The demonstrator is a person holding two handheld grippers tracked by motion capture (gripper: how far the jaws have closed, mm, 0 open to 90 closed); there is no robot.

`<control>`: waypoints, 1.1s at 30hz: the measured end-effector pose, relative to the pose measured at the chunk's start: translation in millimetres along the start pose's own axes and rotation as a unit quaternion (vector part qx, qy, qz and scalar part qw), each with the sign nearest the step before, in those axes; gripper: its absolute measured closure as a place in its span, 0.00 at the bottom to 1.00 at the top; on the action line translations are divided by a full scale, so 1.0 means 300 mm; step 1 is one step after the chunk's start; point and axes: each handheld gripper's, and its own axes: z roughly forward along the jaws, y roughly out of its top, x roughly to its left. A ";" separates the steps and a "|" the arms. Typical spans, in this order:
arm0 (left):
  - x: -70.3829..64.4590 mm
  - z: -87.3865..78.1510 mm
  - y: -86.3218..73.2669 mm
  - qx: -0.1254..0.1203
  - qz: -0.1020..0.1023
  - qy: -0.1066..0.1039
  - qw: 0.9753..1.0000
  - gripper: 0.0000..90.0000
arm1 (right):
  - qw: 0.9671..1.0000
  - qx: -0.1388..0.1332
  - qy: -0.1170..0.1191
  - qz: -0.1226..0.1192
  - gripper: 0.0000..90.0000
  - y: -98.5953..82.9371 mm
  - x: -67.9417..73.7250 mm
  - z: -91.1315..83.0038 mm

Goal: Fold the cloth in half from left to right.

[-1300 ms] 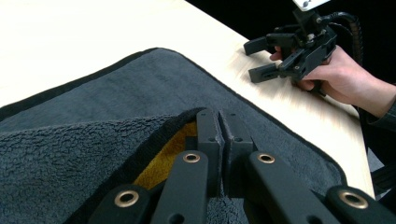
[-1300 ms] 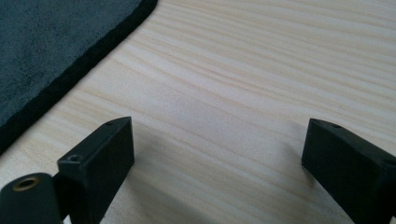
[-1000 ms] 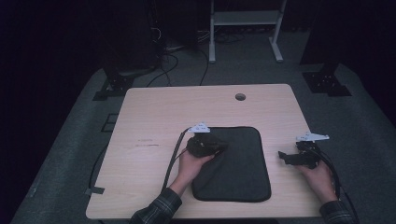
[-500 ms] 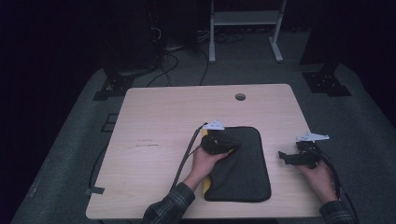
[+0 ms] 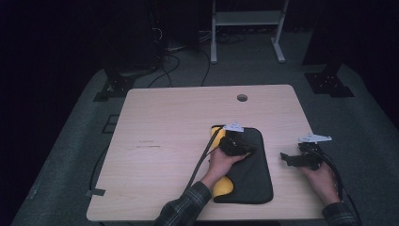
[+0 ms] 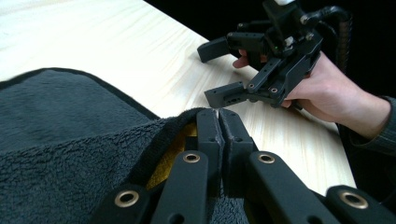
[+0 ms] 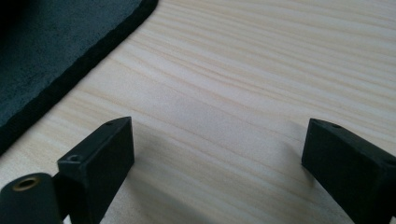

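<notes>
A dark grey fleece cloth [image 5: 256, 176] with a yellow underside [image 5: 224, 186] lies on the wooden table [image 5: 164, 141], right of centre. My left gripper [image 5: 244, 149] is shut on the cloth's edge and holds it folded over to the right. In the left gripper view the shut jaws [image 6: 218, 114] pinch the black hem, with the yellow lining [image 6: 175, 149] showing under the fleece [image 6: 70, 135]. My right gripper [image 5: 284, 157] rests near the table's right edge, open and holding nothing. It also appears in the left gripper view [image 6: 217, 72], held in a hand [image 6: 336, 93]. Its jaws [image 7: 219, 135] stand wide over bare wood beside the cloth's hem [image 7: 56, 42].
A round cable hole [image 5: 242, 97] sits at the table's far edge. Cables [image 5: 200, 162] trail from the left gripper across the table toward the front. A white metal frame [image 5: 244, 19] and dark stands are on the floor beyond.
My left gripper has carried the cloth's left edge rightward across the cloth, folding it over and baring the yellow underside. The right gripper has stayed in place.
</notes>
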 end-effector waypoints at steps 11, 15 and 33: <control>0.020 0.110 -0.010 0.050 0.001 0.009 0.999 0.97 | 1.000 0.000 0.000 -0.001 0.09 0.000 0.000 0.000; 0.015 0.124 -0.005 0.066 0.010 0.020 0.998 0.97 | 1.000 0.000 0.001 0.000 0.09 0.000 0.000 0.000; -0.013 -0.123 0.005 0.032 0.051 0.084 0.995 0.68 | 1.000 0.001 0.000 0.001 0.09 0.000 0.000 0.000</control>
